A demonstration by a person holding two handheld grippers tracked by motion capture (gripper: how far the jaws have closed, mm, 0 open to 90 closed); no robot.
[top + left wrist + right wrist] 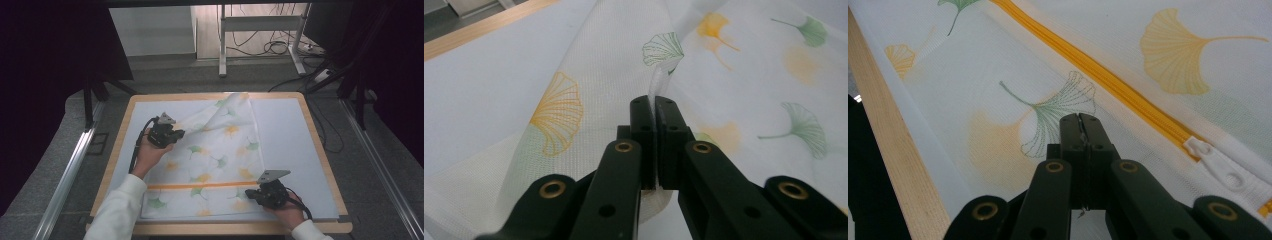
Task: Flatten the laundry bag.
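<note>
While the mesh laundry bag (215, 165) lies spread on the pale mat of the wooden table (320, 145), the high view shows a fold in hand: the left gripper (172, 135) has lifted the bag's far left corner and holds it above the middle of the fabric, so that a flap rises toward the far edge. The right gripper (252, 194) rests at the near right part of the bag, just below the orange zipper (200, 185). The bag's long axis runs from the near edge to the far edge of the table, and the zipper crosses it from left to right near the person's side.

In the left gripper view, the jaws are pressed together on a thin doubled edge of the mesh (a white strip stands up between the pads), with the ginkgo-leaf print (555, 112) draped to either side of the left gripper (654, 107).

In the right gripper view, the right gripper (1081, 122) has its jaws pressed together; whether they pinch any mesh I cannot tell. The zipper (1108, 82) runs diagonally past it, with its white pull tab (1215, 162) just beside the jaws.

The next move, as I judge it, calls for carrying the lifted corner across toward the near side and laying it flat, while the right gripper anchors the bag against sliding.
</note>
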